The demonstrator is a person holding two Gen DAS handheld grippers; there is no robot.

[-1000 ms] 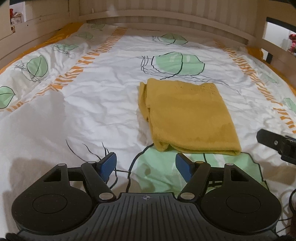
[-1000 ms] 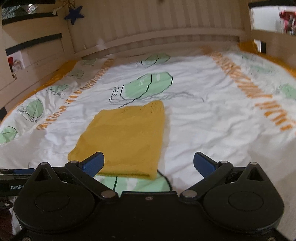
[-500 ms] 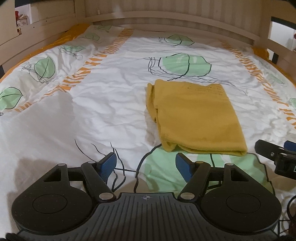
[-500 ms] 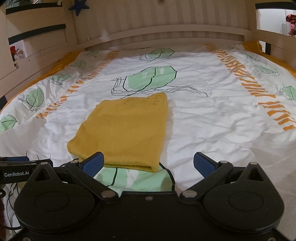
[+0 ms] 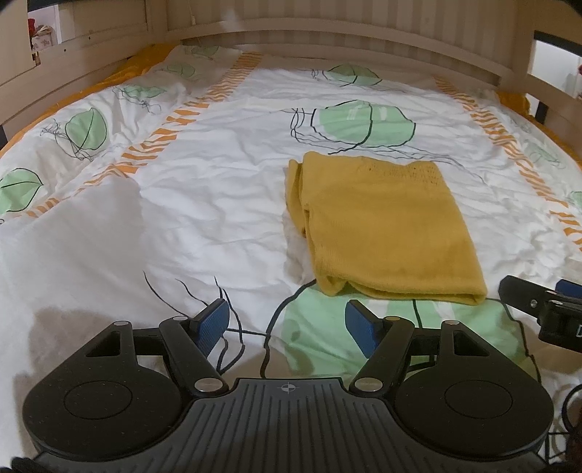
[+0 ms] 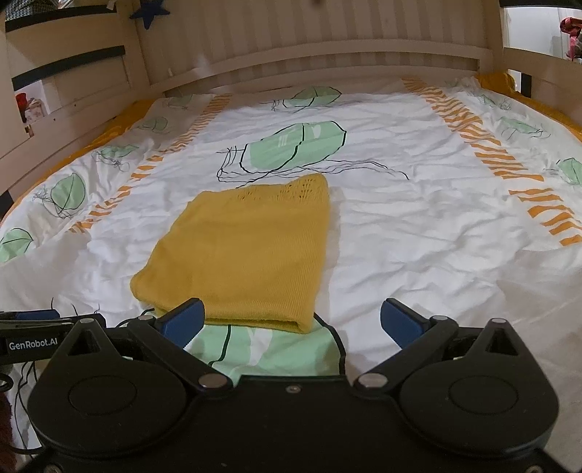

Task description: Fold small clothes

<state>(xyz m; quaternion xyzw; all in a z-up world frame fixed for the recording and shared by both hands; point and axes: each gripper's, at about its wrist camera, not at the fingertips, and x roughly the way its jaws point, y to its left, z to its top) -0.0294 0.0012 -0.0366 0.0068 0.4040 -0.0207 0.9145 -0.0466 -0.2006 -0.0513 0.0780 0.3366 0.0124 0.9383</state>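
Left wrist view
- left gripper [image 5: 287, 322]: jaws spread apart, nothing between the blue pads [image 5: 212, 324]; hovers low over the near part of the bed
- yellow garment [image 5: 382, 229]: folded into a rough rectangle, flat on the duvet [image 5: 203, 203], ahead and to the right of the left gripper; not touching it
- near edge of garment: thick fold, lies just beyond the right blue pad, small gap of green print between them
- left edge of garment: layers bunched, slightly raised
- far edge: open-knit pattern strip
- right gripper [image 5: 545, 309]: only a black part with a bit of blue pokes in at the right edge, just right of the garment's near right corner; apart from the cloth
- duvet: white, green leaf prints, orange striped bands left and right, wrinkled
- bed frame [image 5: 327, 36]: pale wood slats across the far side

Right wrist view
- right gripper [image 6: 291, 320]: jaws wide apart, empty; blue pads [image 6: 400, 322] on both sides
- yellow garment [image 6: 247, 251]: ahead and left of centre, near folded edge just beyond the left pad, which overlaps it in view; contact cannot be told
- right pad: over bare white duvet [image 6: 418, 225], well right of the garment
- left gripper [image 6: 32, 327]: black part with GenRobot.AI label at the left edge, near the garment's near left corner
- blue star [image 6: 147, 12]: on the wooden bed frame [image 6: 327, 47], far left
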